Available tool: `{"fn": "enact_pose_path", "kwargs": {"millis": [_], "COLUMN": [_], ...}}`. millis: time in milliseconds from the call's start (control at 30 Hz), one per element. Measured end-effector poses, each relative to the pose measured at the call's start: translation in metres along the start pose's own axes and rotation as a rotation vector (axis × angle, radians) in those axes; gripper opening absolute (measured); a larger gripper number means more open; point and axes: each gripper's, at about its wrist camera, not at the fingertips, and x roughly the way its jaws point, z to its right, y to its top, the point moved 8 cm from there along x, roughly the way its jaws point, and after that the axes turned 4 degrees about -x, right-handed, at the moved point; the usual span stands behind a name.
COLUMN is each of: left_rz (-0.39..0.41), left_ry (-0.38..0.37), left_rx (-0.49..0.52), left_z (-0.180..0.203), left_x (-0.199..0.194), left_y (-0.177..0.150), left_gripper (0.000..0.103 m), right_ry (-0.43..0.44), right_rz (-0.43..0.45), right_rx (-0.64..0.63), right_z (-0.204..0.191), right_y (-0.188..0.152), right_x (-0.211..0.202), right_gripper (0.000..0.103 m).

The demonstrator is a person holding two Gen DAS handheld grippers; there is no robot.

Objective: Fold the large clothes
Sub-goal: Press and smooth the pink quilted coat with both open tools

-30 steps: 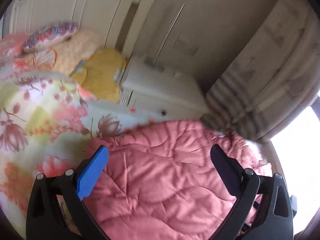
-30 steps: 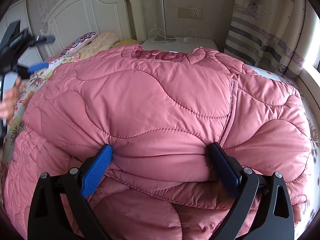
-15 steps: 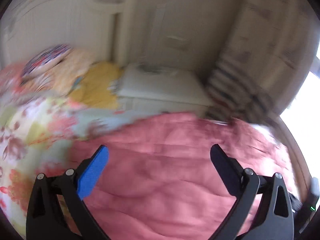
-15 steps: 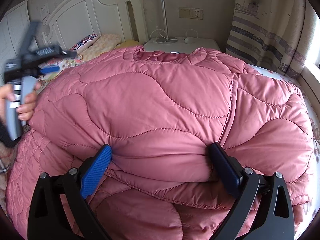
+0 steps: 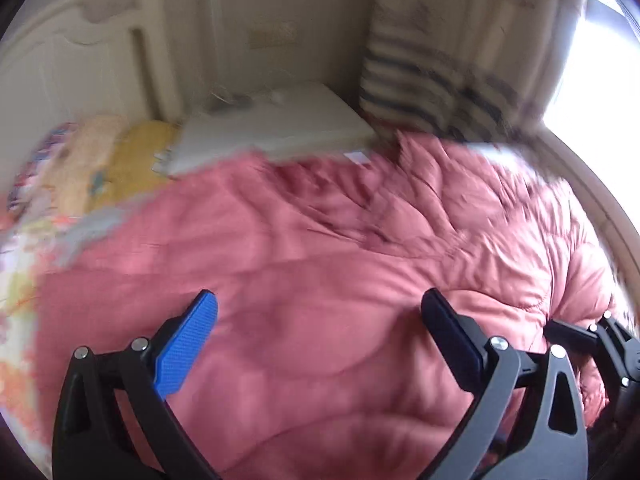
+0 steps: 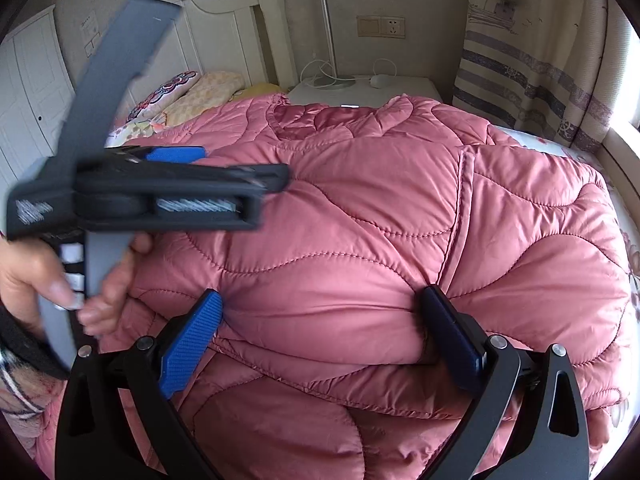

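Note:
A large pink quilted jacket (image 6: 360,200) lies puffed up across the bed, collar toward the nightstand. My right gripper (image 6: 320,300) is open, and its fingers press on either side of a thick folded bulge at the jacket's near edge. My left gripper (image 5: 320,304) is open and empty, hovering over the jacket (image 5: 320,240) in a blurred view. In the right wrist view a hand (image 6: 36,276) holds the left gripper (image 6: 176,176) sideways above the jacket's left part. At the lower right of the left wrist view, part of the right gripper's body (image 5: 600,344) shows.
A white nightstand (image 6: 360,88) with a lamp pole and cables stands beyond the bed, beside a striped curtain (image 6: 540,60). A white headboard (image 6: 224,40) and pillows (image 6: 200,92) are at the far left. Floral bedding (image 5: 20,280) shows left of the jacket.
The left gripper has swung right, from beside the bed's left side to over the jacket, close to the right gripper. The right gripper has held still on the fold.

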Motion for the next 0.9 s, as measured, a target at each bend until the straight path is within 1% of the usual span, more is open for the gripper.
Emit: {"fn": "enact_pose_path", "kwargs": {"millis": [33,67,100,133,200,267,300,367,500,567,633,667,700,733,767,800,833,900], "left_rz": [0.031,0.061,0.073,0.079,0.07,0.015,-0.006,-0.023,-0.032,-0.028,-0.026,-0.024,-0.024,-0.025,-0.025,-0.025,-0.025,-0.024], "left_ry": [0.007,0.016,0.033,0.068,0.13,0.177,0.186,0.188,0.261,0.245,0.223,0.219,0.222,0.225,0.226,0.224,0.223,0.22], "left_rx": [-0.026,-0.074,-0.111,-0.161,-0.234,-0.274,-0.275,-0.233,-0.175,-0.188,-0.21,-0.214,-0.212,-0.209,-0.208,-0.21,-0.21,-0.212], "left_z": [-0.013,-0.034,-0.049,-0.071,-0.105,-0.131,-0.138,-0.14,-0.136,-0.134,-0.137,-0.138,-0.139,-0.138,-0.138,-0.138,-0.138,-0.138], "left_x": [-0.013,-0.029,-0.038,-0.045,-0.049,-0.038,-0.03,-0.016,-0.016,-0.013,-0.014,-0.014,-0.016,-0.015,-0.015,-0.016,-0.016,-0.016], "left_y": [0.002,0.001,-0.001,-0.007,-0.02,-0.04,-0.048,-0.054,-0.053,-0.052,-0.053,-0.053,-0.054,-0.054,-0.054,-0.054,-0.054,-0.053], "left_gripper": [0.101,0.101,0.101,0.101,0.101,0.101,0.101,0.101,0.101,0.101,0.101,0.101,0.101,0.101,0.101,0.101,0.101,0.101], "right_ry": [0.001,0.002,0.003,0.005,0.008,0.009,0.009,0.009,0.0,-0.019,-0.002,-0.008,-0.039,-0.07,-0.107,-0.118,-0.128,-0.158], "right_rz": [0.0,0.001,0.002,0.004,0.005,0.005,0.005,0.006,0.006,0.005,0.062,0.106,0.141,0.157,0.158,0.145,0.117,0.052], "right_rx": [0.0,0.001,0.002,0.004,0.006,0.005,0.004,0.005,-0.01,0.004,0.059,0.076,0.074,0.068,0.06,0.057,0.064,0.073], "right_z": [0.0,0.0,0.0,0.0,0.0,0.0,0.0,0.0,-0.003,-0.002,0.002,0.007,0.013,0.017,0.024,0.028,0.035,0.04], "right_y": [0.0,0.001,0.0,0.0,0.0,0.0,0.0,0.0,0.0,0.004,0.019,0.031,0.044,0.052,0.062,0.067,0.072,0.07], "right_x": [0.0,0.0,0.0,0.0,0.0,0.0,0.0,0.0,-0.002,-0.012,-0.031,-0.043,-0.052,-0.056,-0.055,-0.051,-0.04,-0.016], "right_gripper": [0.096,0.096,0.096,0.096,0.097,0.097,0.097,0.097,0.098,0.097,0.097,0.097,0.097,0.097,0.098,0.098,0.097,0.098]}}
